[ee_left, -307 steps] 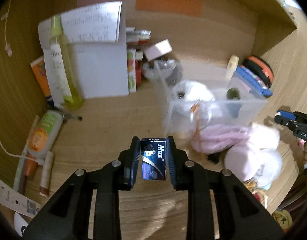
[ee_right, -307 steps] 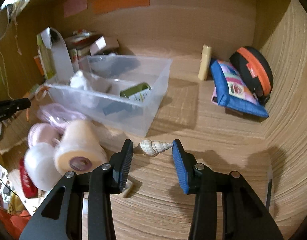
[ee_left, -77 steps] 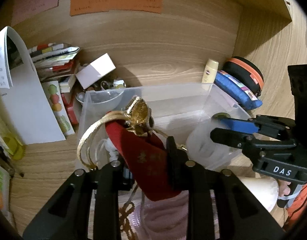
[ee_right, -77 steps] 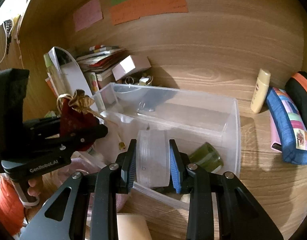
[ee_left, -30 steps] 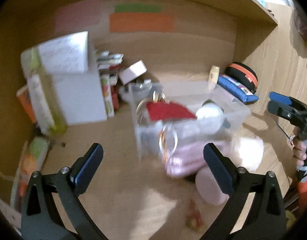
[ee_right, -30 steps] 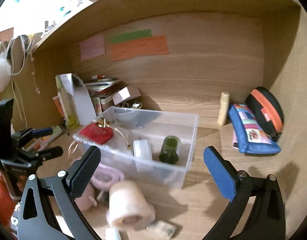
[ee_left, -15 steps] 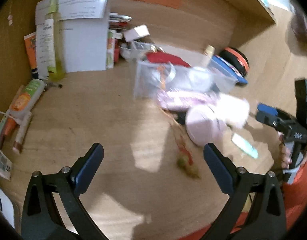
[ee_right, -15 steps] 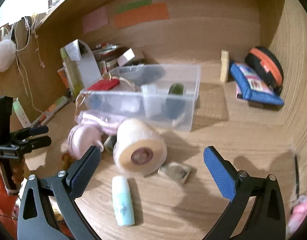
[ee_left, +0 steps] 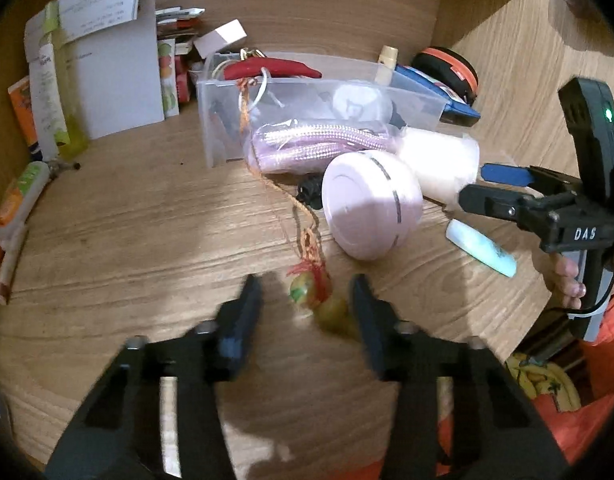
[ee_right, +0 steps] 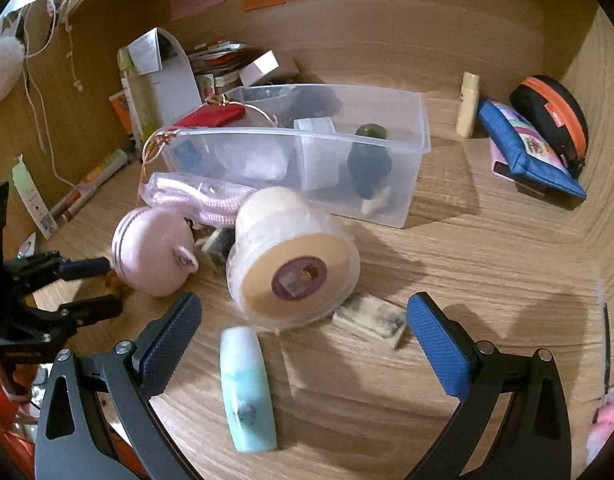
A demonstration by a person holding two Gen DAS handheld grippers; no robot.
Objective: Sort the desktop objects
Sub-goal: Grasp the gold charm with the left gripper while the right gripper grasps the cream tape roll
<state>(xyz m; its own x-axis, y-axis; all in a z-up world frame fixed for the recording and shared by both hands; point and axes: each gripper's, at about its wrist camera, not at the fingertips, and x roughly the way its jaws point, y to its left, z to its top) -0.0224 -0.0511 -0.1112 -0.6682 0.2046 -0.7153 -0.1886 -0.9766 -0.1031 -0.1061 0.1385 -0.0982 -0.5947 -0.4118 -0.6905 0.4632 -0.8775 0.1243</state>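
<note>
A clear plastic bin (ee_left: 411, 92) (ee_right: 411, 120) holds a red pouch (ee_left: 267, 69) (ee_right: 211, 116), a white jar (ee_right: 317, 152) and a dark green bottle (ee_right: 369, 160). My left gripper (ee_left: 307, 304) is open, its jaws either side of a green bead charm (ee_left: 313, 292) on an orange cord. My right gripper (ee_right: 303, 336) is open above a pale blue tube (ee_right: 247, 388), a cream tape roll (ee_right: 295, 252) and a small sachet (ee_right: 371, 316). A pink round case (ee_left: 369, 204) (ee_right: 151, 252) and pink rope bag (ee_left: 319, 144) lie by the bin.
A white paper stand (ee_left: 115, 64), green bottle (ee_left: 55, 92) and tubes (ee_left: 15, 200) stand left. A blue pouch (ee_right: 527, 152), orange-black case (ee_right: 555, 116) and cream stick (ee_right: 469, 104) sit back right. Wooden walls enclose the desk.
Both grippers pulled back from the bin and lowered toward the desk front. My left gripper's jaws narrowed around the bead charm.
</note>
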